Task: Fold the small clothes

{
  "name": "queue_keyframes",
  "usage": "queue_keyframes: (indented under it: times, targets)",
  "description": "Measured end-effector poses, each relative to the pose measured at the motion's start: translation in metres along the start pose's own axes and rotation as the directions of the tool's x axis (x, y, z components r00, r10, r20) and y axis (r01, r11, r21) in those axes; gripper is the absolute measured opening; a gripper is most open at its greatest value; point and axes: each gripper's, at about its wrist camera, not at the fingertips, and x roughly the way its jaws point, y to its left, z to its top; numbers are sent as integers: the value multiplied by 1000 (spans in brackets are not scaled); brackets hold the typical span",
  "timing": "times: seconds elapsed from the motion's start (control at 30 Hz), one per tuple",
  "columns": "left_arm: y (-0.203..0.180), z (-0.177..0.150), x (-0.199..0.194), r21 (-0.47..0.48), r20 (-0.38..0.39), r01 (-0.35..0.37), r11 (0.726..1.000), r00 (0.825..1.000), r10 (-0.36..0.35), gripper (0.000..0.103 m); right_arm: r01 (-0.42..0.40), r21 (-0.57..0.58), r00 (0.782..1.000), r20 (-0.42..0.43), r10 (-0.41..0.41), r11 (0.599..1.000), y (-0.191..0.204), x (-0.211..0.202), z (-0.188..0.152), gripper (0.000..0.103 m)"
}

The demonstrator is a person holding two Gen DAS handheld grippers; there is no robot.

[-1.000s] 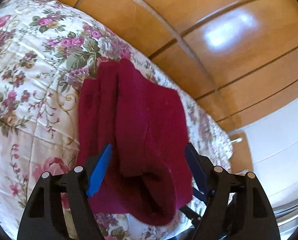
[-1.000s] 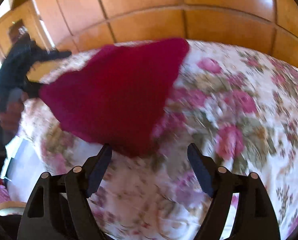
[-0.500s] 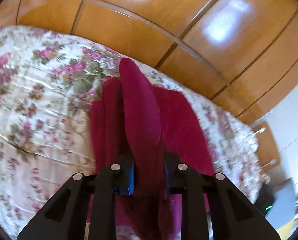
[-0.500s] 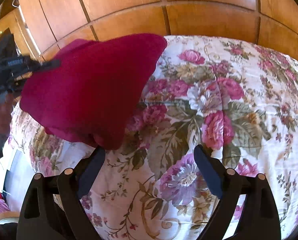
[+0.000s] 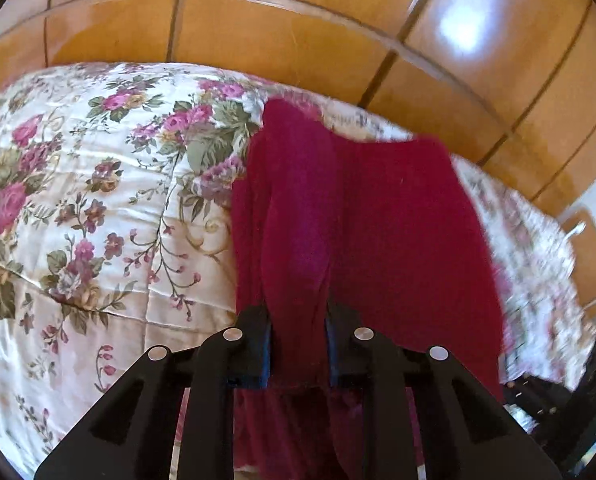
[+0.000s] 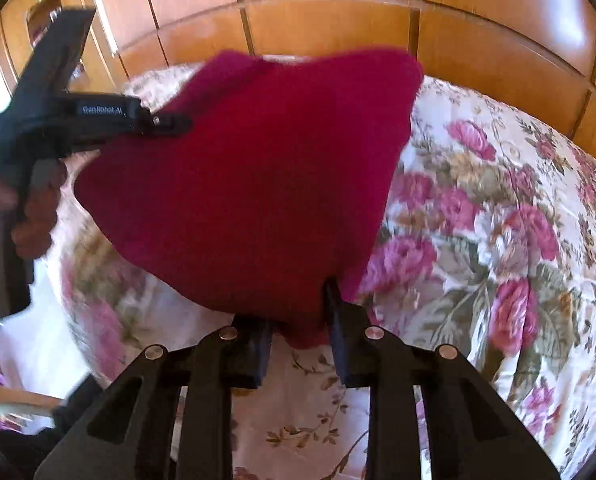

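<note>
A dark red knitted garment lies partly on the floral quilt and is raised at two corners. In the left wrist view my left gripper is shut on a bunched fold of it, which rises between the pads. In the right wrist view the garment hangs spread out above the bed. Its lowest corner sits between the pads of my right gripper, whose jaws are closing on the cloth. The left gripper also shows there, pinching the garment's left corner, held by a hand.
The floral quilt covers the bed under and around the garment. Glossy wooden wardrobe panels stand right behind the bed. A wooden chair and a dark object stand off the bed's right side.
The left gripper shut on a fold of the red garment and rolled upright. The right gripper moved to the garment's near corner and closed from wide open onto it; the cloth now hangs spread.
</note>
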Motion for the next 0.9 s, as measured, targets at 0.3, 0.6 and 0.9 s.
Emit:
queue_keyframes:
  times: [0.3, 0.6, 0.9]
  targets:
    - [-15, -7, -49, -10, 158, -104, 994, 982, 105, 34, -34, 14, 999, -18, 34, 999, -22, -29, -12, 61]
    - [-41, 4, -61, 35, 267, -92, 995, 960, 79, 34, -111, 184, 980, 182, 77, 977, -62, -77, 45, 59]
    - [-27, -6, -12, 10, 153, -142, 990, 978, 138, 34, -132, 229, 988, 112, 109, 964, -48, 13, 137, 57]
